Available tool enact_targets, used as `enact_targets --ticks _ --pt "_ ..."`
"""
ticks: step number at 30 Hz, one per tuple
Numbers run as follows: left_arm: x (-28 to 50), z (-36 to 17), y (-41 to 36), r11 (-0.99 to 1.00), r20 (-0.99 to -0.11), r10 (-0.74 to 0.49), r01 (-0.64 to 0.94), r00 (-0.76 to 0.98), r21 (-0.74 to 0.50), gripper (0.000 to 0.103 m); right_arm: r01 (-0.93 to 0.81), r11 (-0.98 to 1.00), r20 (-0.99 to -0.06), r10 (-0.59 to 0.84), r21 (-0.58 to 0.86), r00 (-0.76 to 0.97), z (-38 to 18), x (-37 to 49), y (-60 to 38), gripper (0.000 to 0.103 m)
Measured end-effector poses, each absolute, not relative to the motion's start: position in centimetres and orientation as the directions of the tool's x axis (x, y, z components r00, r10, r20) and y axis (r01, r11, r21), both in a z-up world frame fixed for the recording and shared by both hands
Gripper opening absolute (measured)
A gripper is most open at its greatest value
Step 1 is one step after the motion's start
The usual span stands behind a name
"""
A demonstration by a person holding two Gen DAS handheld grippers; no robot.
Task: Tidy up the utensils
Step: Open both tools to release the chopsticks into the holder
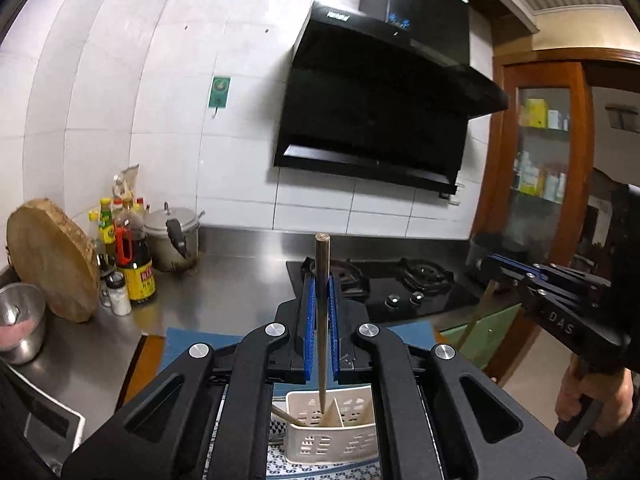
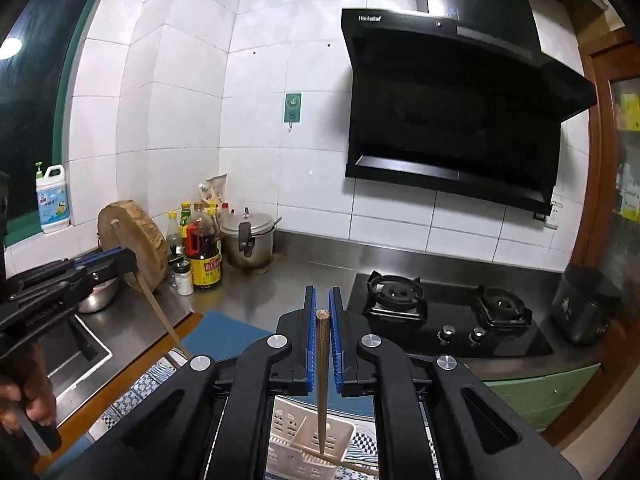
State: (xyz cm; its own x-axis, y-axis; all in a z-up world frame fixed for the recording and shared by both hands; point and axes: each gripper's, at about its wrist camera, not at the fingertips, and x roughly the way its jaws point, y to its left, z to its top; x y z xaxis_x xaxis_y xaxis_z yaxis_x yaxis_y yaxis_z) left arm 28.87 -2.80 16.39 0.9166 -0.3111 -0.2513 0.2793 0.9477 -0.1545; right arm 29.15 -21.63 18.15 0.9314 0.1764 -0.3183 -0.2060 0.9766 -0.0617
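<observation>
My left gripper (image 1: 322, 280) is shut on a wooden chopstick (image 1: 322, 312) that points down, its tip inside a white slotted utensil holder (image 1: 332, 436) below. My right gripper (image 2: 322, 294) is shut on a second wooden chopstick (image 2: 322, 368), whose tip also reaches into the holder (image 2: 308, 448). Another chopstick (image 1: 286, 416) lies slanted in the holder. The right gripper (image 1: 496, 266) shows at the right of the left wrist view, the left gripper (image 2: 120, 258) at the left of the right wrist view.
The holder stands on a patterned mat beside a blue mat (image 2: 228, 332). A steel counter (image 1: 224, 280) carries sauce bottles (image 1: 134, 264), a round wooden board (image 1: 52, 260), a pressure cooker (image 1: 172, 240), a steel bowl (image 1: 20, 324) and a gas hob (image 2: 448, 316). A sink (image 2: 72, 356) lies left.
</observation>
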Motion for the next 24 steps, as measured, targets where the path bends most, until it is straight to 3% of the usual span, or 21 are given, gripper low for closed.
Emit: enact_targets --ticks 14,19,24 --pt "32.4 10.1 -3.0 0.955 -0.385 -0.294 0.250 0.875 -0.160 0.007 -0.216 0.976 -0.419 0.191 -0.012 0.888 13.0 31.9 -22.0 0.007" --pt "31.5 10.2 -3.0 0.955 -0.383 -0.297 0.261 0.875 -0.143 0.008 -0.207 0.978 -0.424 0.188 0.000 0.886 12.7 31.1 -22.5 0.026" --pt "29.2 11.1 -2.3 0.957 -0.371 -0.287 0.253 0.883 -0.140 0.009 -0.203 0.979 -0.417 0.184 0.000 0.890 13.3 28.6 -23.2 0.033"
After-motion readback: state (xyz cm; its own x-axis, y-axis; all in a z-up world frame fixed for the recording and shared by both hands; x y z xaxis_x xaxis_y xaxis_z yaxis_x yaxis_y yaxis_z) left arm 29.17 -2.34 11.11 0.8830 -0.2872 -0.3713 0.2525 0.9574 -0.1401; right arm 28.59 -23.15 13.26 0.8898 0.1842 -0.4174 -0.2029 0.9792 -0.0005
